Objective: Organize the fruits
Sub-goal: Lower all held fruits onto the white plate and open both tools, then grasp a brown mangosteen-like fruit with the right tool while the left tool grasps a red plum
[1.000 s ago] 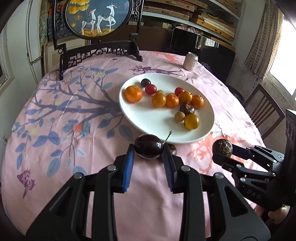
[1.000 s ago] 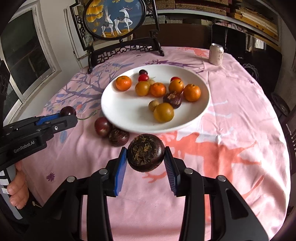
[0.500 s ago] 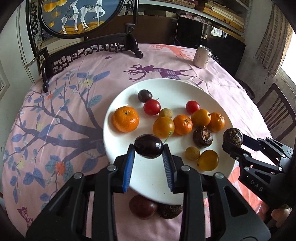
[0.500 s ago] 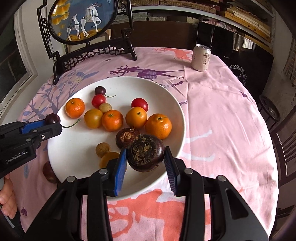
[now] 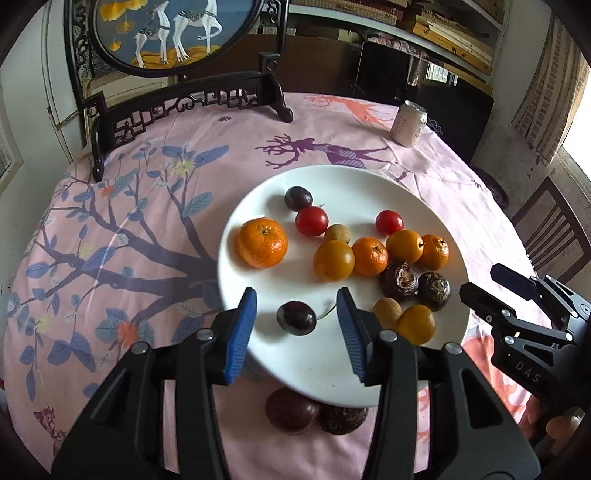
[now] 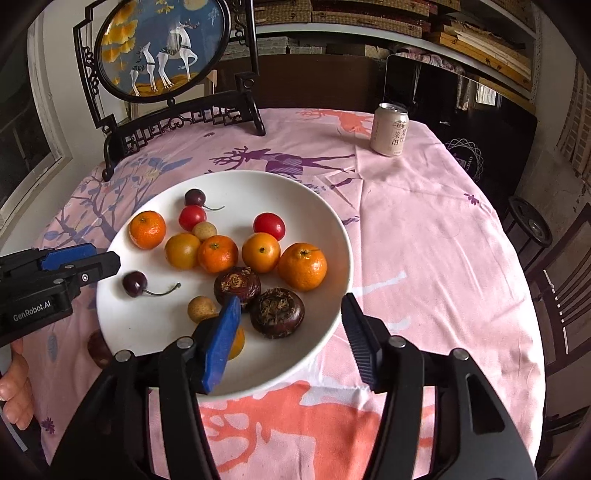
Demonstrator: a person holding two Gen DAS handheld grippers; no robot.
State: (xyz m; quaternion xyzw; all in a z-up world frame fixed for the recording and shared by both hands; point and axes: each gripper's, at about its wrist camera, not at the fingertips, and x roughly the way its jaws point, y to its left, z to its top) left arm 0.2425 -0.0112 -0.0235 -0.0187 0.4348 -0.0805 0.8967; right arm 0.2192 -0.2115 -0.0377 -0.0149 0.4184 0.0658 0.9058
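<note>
Both grippers over the plate (image 5: 258,206), fingers spreading w/ nothing pinched: left gripper (image 5: 297,326) straddles the cherry (image 5: 296,317), right gripper (image 6: 290,336) the dark chestnut (image 6: 277,313), both fruits resting on the plate. Best lift straight up, clear of neighbours. Only left view shows two dark fruits (image 5: 291,412) on the surface at the near rim.

1. Looks like a lived-in home dining room: round table under a pink printed tablecloth (image 6: 424,236), wooden dining chair (image 6: 561,295) alongside.
2. Carries household decor: carved dark stand holding a round deer painting (image 6: 162,48).
3. Shows shelves (image 5: 454,22) of stacked mats (contents unclear) and a drink can (image 6: 390,129).
</note>
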